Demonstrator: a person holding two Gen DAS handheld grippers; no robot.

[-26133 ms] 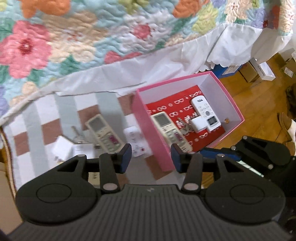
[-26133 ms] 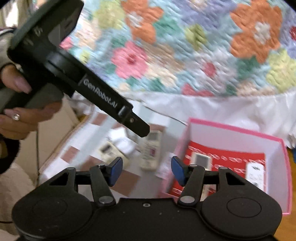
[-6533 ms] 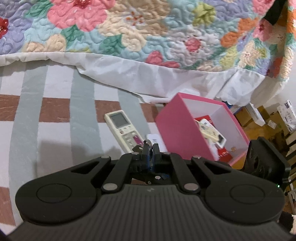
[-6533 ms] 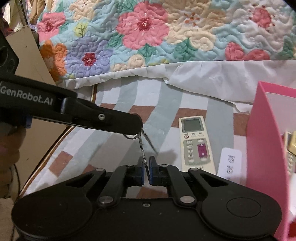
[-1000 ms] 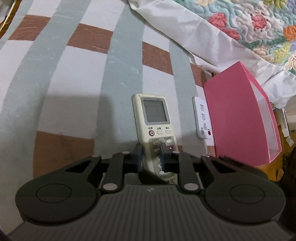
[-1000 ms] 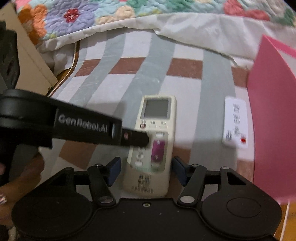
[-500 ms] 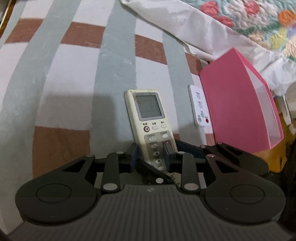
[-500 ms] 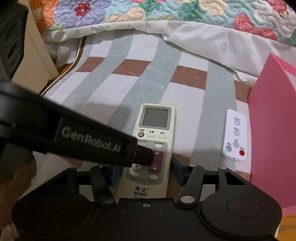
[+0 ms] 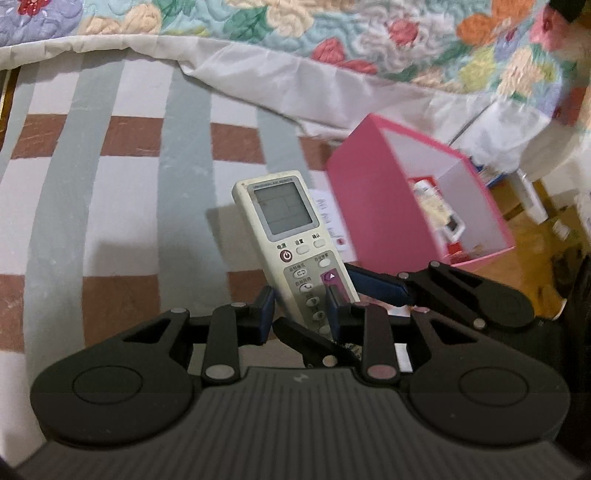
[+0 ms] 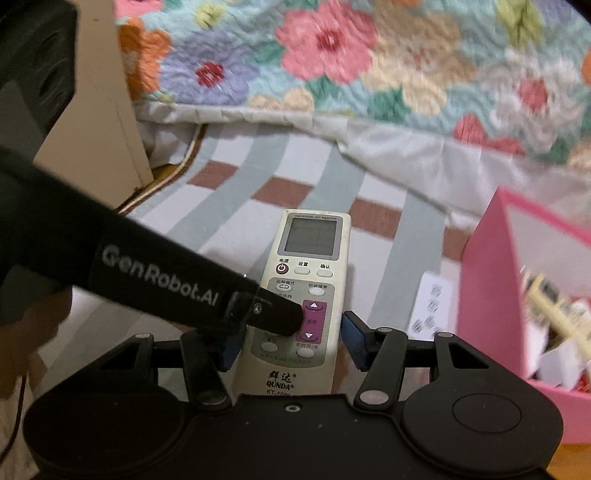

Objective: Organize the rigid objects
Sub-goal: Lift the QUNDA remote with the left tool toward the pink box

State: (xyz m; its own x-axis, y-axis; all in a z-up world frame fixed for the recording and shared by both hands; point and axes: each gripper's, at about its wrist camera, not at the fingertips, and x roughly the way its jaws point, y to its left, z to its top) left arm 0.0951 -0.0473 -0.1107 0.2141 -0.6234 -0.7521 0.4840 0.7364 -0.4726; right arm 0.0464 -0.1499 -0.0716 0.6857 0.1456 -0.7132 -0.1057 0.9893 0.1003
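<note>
A cream air-conditioner remote hangs tilted above the striped rug, its shadow on the rug below. My right gripper is shut across its lower end, a blue pad on each long side. In the left wrist view one right finger reaches in from the right. My left gripper holds the same end: one pad lies on the face by the purple button, the other hugs the left edge. A small white remote lies on the rug beside the pink box.
Another cream remote and small white items lie inside the pink box. The flowered quilt and its white skirt hang behind the rug. A beige board stands at the left. Cardboard boxes sit on the wood floor at the right.
Both grippers have risen together and the cream remote has come up off the rug with them. It now leans to the left. The inside of the pink box has come into view.
</note>
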